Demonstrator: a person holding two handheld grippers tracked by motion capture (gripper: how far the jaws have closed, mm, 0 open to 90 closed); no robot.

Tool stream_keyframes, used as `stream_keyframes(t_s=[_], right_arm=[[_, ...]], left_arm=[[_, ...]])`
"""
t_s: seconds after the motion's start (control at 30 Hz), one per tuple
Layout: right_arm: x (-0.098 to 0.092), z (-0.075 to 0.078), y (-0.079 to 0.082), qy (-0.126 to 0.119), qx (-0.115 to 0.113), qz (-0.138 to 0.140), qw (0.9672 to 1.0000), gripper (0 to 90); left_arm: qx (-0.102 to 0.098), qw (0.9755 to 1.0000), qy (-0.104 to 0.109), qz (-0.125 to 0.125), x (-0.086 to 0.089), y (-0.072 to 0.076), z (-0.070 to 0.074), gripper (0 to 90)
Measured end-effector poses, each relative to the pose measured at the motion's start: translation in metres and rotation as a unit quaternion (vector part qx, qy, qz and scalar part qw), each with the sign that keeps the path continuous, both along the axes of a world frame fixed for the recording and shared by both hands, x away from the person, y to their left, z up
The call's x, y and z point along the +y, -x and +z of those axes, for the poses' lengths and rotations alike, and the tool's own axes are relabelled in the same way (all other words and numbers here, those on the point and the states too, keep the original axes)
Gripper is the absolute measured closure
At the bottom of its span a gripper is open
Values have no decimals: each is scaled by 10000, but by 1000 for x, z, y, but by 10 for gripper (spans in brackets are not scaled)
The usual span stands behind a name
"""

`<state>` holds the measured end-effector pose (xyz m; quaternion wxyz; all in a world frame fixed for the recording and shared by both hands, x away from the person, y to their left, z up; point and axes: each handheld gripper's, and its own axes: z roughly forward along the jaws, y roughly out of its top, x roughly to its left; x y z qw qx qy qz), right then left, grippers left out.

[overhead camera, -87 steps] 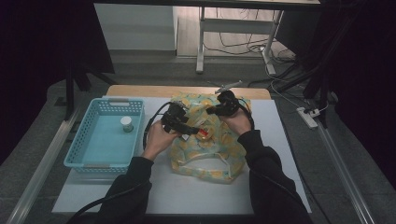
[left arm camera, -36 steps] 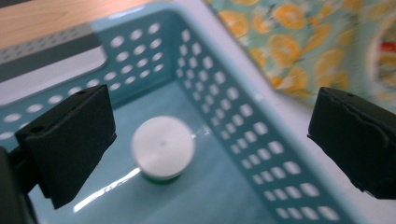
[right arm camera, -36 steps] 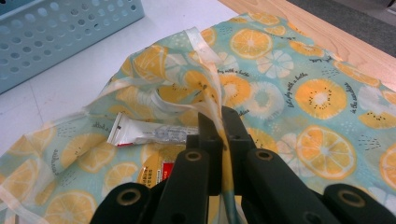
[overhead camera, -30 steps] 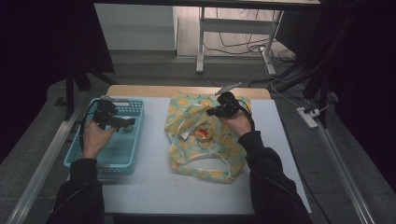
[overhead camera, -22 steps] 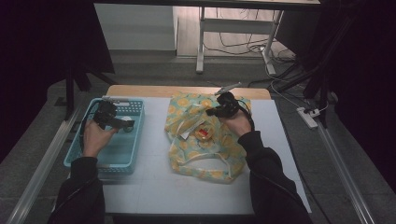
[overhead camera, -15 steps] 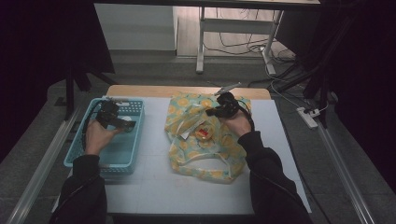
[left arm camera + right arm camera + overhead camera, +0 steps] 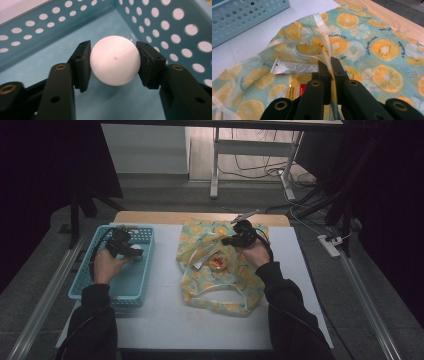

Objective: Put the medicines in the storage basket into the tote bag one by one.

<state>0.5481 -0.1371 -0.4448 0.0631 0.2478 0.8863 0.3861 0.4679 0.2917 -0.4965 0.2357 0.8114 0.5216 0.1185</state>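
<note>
- While the person's arms came in from the near edge of the white table (image 7: 165, 320), the scene was laid out with a blue perforated basket (image 7: 82, 285) at the left and a citrus-printed fabric bag (image 7: 215, 295) in the middle.
- At the far left, the left gripper (image 7: 131, 252) was held inside the basket, toward its far end, by the left hand (image 7: 106, 265).
- In the left gripper view, a white ball (image 7: 115, 60) was seen between the two black jaws of the left gripper (image 7: 113, 63), just above the basket's floor and close to a corner of its walls (image 7: 155, 27).
- Those jaws had just been closing, and both pads (image 7: 83, 62) were pressed against the sides of the ball, so the ball was grasped.
- A small dark speck was visible on the ball's front face.
- Further right, the bag was spread on the table, well apart from the basket, with its mouth opened toward the left.
- Inside the opening, a white tube (image 7: 292, 68) and a round yellow and red item (image 7: 298, 91) were seen lying side by side.
- At the right, the right gripper (image 7: 231, 240) was held over the bag's far part by the right hand (image 7: 252, 251).
- In the right gripper view, the right gripper (image 7: 329, 67) was clenched on a pale strip of the bag's edge (image 7: 327, 53), which was lifted into a ridge between the jaws.
- Beyond the bag, a wooden tabletop strip (image 7: 387, 17) was visible.
</note>
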Motion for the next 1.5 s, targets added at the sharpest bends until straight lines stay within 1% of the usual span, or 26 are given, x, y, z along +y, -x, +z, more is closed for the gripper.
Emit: stream_keyframes(t_s=[0.07,0.13,0.27,0.33,0.47,0.53,0.67,0.77,0.9,1.03,1.17,1.33,1.47,1.5], right_arm=[[0,0,0,-11,-8,8,10000,892],[0,0,0,-22,-5,-1,10000,893],[-1,0,0,-24,5,-14,10000,893],[-1,0,0,-39,2,-7,10000,893],[0,1,0,-60,-7,7,10000,893],[0,2,0,-66,-2,-2,10000,893],[-1,4,-1,-76,-22,-6,10000,893],[-1,6,-1,-105,-43,-15,9999,893],[-1,8,-1,-116,-68,-21,9999,893],[1,11,-1,-121,-93,-2,9999,893],[3,13,-1,-120,-125,12,9998,893],[3,13,-2,-95,-114,2,9999,893],[3,13,-3,-110,-116,-8,9999,893],[3,13,-3,-113,-118,-9,9999,893]], left_arm=[[19,10000,-21,6,-1,0,1,502],[37,10000,19,26,-1,0,1,505],[-18,9999,110,93,0,2,4,506],[-48,9998,98,135,1,3,6,506],[-99,9999,55,116,0,6,10,506],[-115,9998,77,107,1,7,13,507],[-220,9996,172,80,3,12,22,507],[-334,9991,263,45,3,16,32,507],[-501,9982,334,-75,-1,22,45,507],[-603,9972,383,-210,-5,27,58,507],[-691,9957,497,-358,-12,31,70,507],[-754,9935,605,-595,-25,35,79,507],[-767,9911,718,-818,-40,36,82,508],[-764,9902,740,-904,-46,36,83,507]])
